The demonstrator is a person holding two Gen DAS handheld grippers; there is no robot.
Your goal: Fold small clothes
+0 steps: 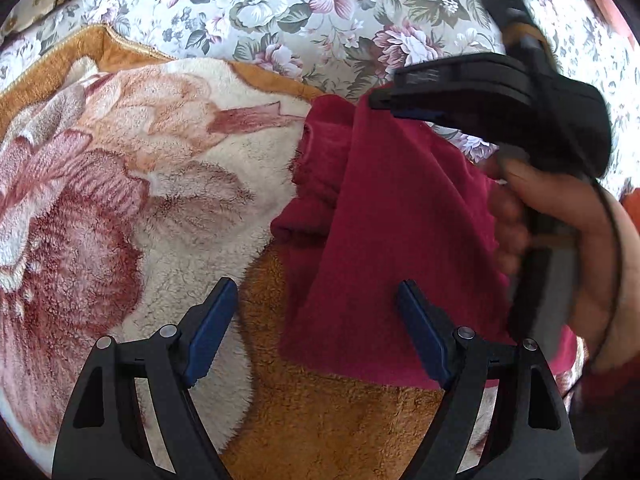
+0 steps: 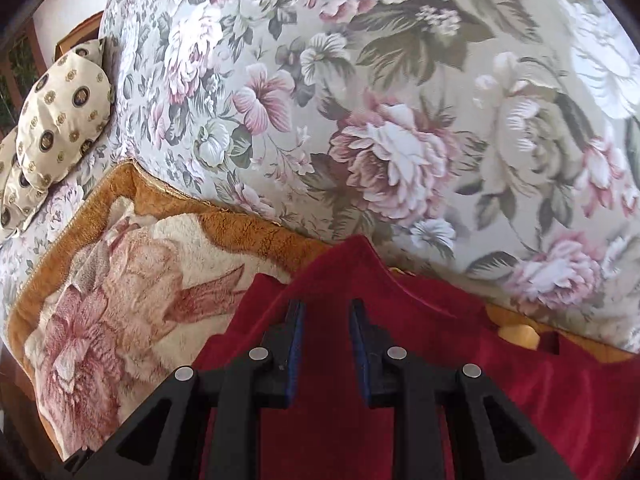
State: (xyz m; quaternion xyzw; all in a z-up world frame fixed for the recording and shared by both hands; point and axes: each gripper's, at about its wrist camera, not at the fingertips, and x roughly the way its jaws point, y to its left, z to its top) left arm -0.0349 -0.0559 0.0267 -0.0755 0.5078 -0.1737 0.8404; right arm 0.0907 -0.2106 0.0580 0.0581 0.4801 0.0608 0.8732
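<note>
Underneath: plush floral blanket (image 1: pixel 120 200) over flowered bedspread (image 2: pixel 400 120).

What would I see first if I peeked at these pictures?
The dark red cloth, hanging in a peak from the right gripper over the fluffy flower blanket. Then the left gripper, open wide and empty just below it. Behind is a big flowery cover, with a spotted pillow far off left.

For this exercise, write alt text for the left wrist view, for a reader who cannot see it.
A right gripper lifts a red cloth by its top edge over a plush flowered blanket. The left gripper waits open below, beside the cloth's lower edge.
</note>
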